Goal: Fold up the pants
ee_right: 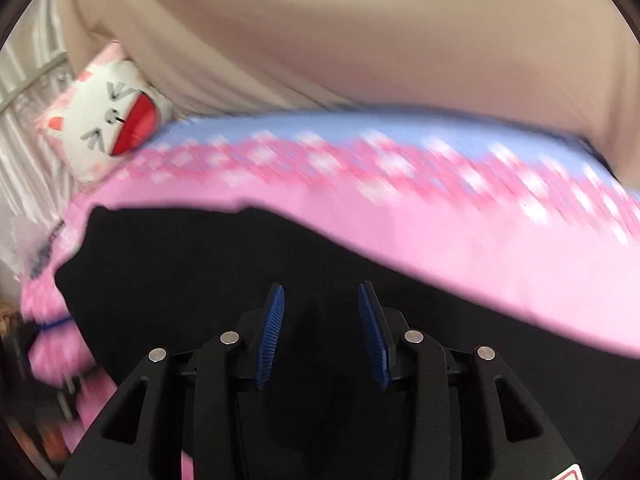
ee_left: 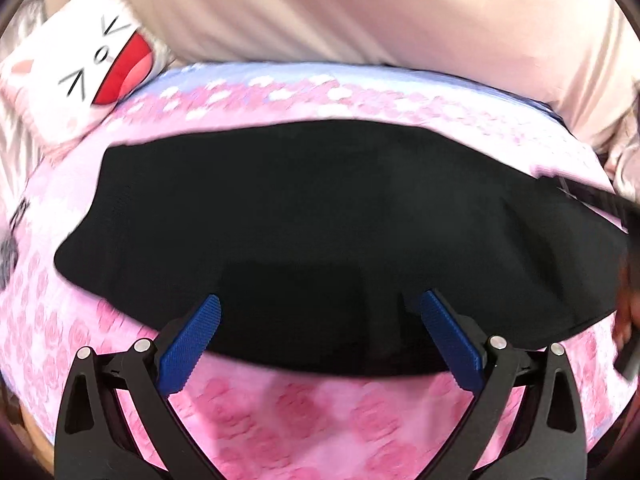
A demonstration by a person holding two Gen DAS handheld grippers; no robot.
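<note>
The black pants (ee_left: 312, 232) lie flat in a wide folded shape on a pink flowered bedspread (ee_left: 280, 420). My left gripper (ee_left: 320, 308) is open wide, its blue pads over the pants' near edge, holding nothing. In the right wrist view the pants (ee_right: 180, 272) fill the lower left. My right gripper (ee_right: 321, 300) hovers over them with its jaws apart and nothing between them. The right wrist view is blurred by motion.
A white cat-face cushion (ee_left: 80, 76) with a red mouth lies at the bed's far left; it also shows in the right wrist view (ee_right: 108, 120). A beige curtain or sheet (ee_left: 360, 12) hangs behind the bed. The bedspread's far band is blue (ee_right: 360, 132).
</note>
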